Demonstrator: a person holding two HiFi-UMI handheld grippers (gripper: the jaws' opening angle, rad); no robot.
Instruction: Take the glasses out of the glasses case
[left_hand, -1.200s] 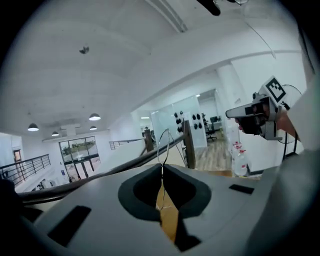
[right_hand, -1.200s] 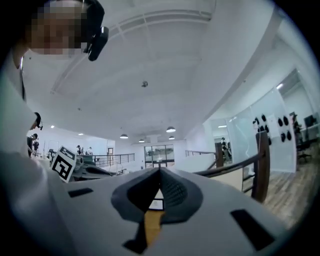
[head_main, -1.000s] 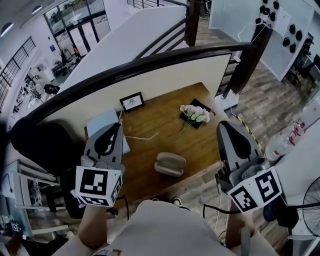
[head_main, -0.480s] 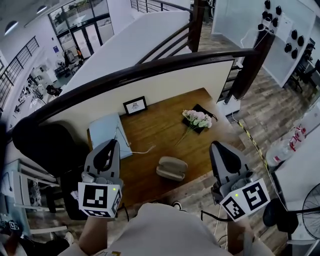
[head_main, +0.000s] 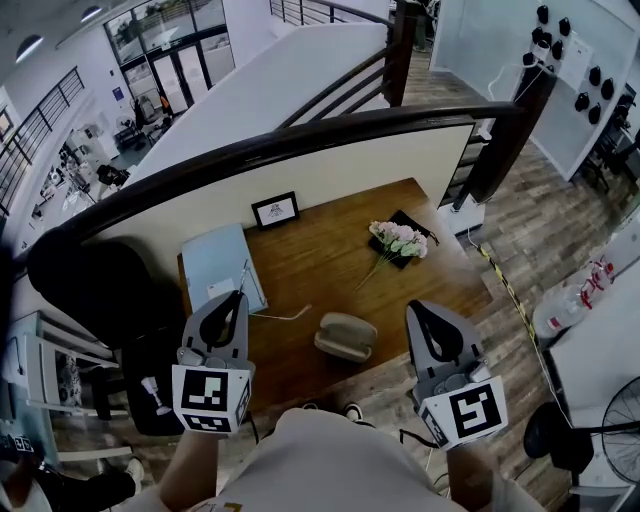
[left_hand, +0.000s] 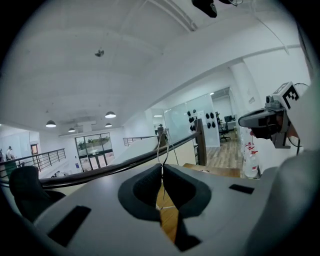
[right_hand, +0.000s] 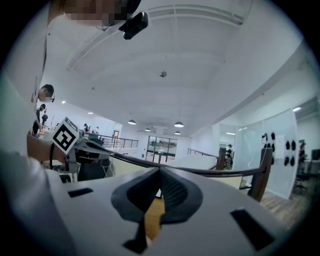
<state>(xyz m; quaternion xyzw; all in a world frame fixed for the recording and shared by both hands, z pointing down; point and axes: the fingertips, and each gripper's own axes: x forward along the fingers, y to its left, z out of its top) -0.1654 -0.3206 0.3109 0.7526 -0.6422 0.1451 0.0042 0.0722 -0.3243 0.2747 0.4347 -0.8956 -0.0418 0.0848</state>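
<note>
Lying closed by the table's (head_main: 330, 250) lower edge at frame centre, the glasses case (head_main: 345, 335) has bare wood around it. The left tool (head_main: 228, 300) and right tool (head_main: 425, 310) flank it, both closed and empty.

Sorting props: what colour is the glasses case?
The case is beige; the head view shows it best.

The glasses case (head_main: 345, 335) looks closed, its inside hidden; the framed card (head_main: 275, 211) is unreadable

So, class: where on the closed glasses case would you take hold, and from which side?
Probably across the narrow width of the glasses case, near one rounded end, coming from above: it lies flat and closed, long side toward the person.
</note>
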